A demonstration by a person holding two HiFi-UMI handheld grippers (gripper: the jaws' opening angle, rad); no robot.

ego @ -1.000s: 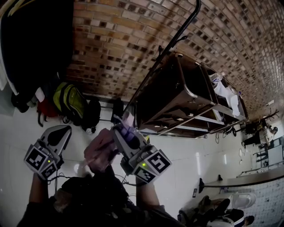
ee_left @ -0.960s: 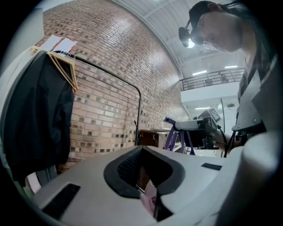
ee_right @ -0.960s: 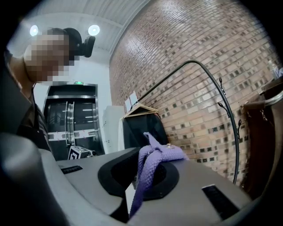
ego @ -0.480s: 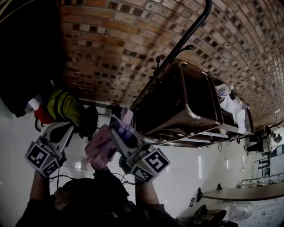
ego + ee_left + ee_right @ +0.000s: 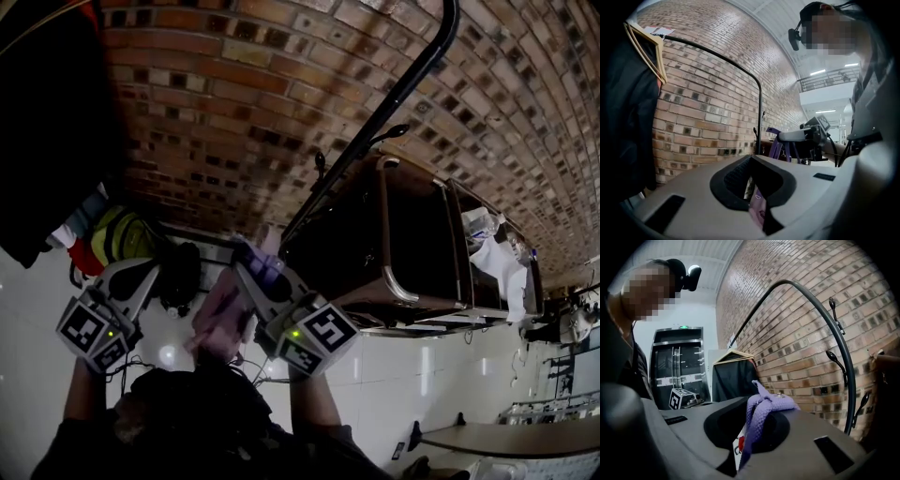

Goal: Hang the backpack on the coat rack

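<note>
Holding the backpack (image 5: 221, 317) up between both grippers, near the coat rack (image 5: 398, 89) but apart from it, on no hook yet.

Left gripper (image 5: 137, 278): fingers pressed together on a pink fold of the bag.

Right gripper (image 5: 253, 267): fingers pinching the lavender strap (image 5: 762, 411), which bunches over the top finger, with a white label (image 5: 737, 446) tucked beneath.

The rack is a black arched tube standing against the brick wall (image 5: 234, 84). Its hooks (image 5: 834, 357) are bare in the right gripper view.

Left of the rack, a black garment (image 5: 731, 377) hangs on a wooden hanger (image 5: 733, 354). A dark brown cabinet (image 5: 361, 220) sits just beside the rack's pole.
</note>
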